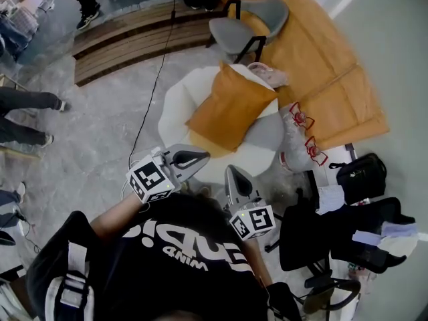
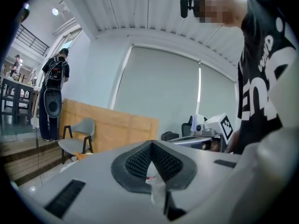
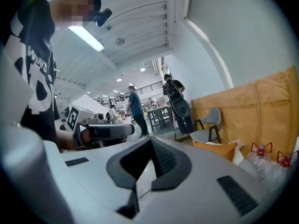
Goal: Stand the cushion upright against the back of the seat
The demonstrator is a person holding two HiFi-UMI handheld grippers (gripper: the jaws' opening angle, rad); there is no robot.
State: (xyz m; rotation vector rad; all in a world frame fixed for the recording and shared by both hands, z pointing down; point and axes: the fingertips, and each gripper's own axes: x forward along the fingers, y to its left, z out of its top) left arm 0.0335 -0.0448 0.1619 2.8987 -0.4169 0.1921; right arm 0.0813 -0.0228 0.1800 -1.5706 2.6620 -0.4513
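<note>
Tools were both closed and empty: left tool [image 1: 200, 157] and right tool [image 1: 232, 172] hung by the person's chest, apart from the orange cushion [image 1: 231, 105] on the white seat [image 1: 175, 102].

Bare floor [image 1: 114, 126] left of seat [image 1: 175, 104], bottles [image 1: 295, 139] crowding its right

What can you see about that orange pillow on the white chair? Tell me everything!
The cushion is a plump square in mustard-orange, cloth by the look of it, with pointed corners. It rests on the white seat, propped at a slant with its top edge toward the seat's back. A pinkish thing sits by its upper corner.
</note>
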